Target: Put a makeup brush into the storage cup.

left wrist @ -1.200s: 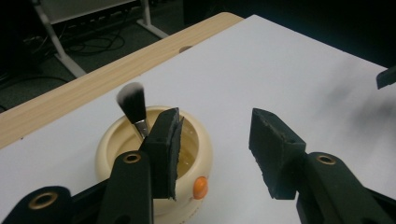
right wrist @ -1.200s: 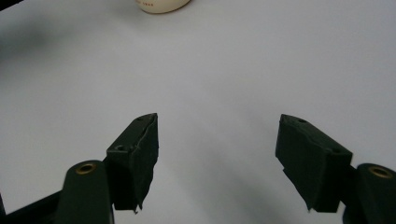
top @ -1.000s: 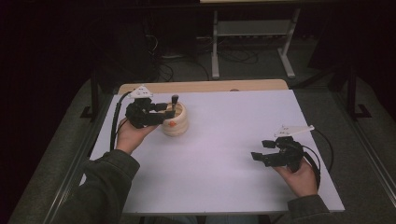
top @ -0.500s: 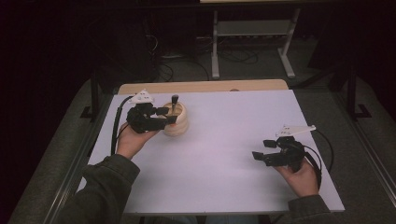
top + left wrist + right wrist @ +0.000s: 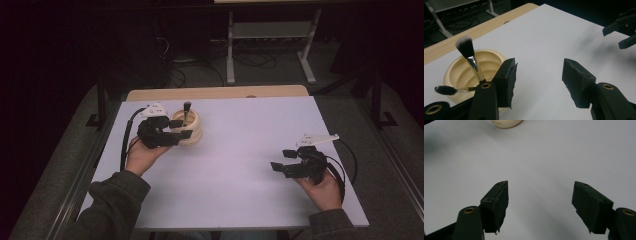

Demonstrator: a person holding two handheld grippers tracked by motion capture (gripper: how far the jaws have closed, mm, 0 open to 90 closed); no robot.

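— High view? Left tool (image 5: 181,129) at the cream bowl (image 5: 192,131) near the surface's (image 5: 250,150) far left corner, just been opening; right tool (image 5: 282,161) by the right edge.

— Left tool view? Parted, gripping nothing; two brushes (image 5: 470,58) standing in the bowl.

— Right tool view? Apart, nothing between.

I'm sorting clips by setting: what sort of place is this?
Probably a lab or studio set up for recording: a white table under bright light in a dark room, cables on the floor by a metal stand, and a hand-held gripper beside a bowl of brushes.
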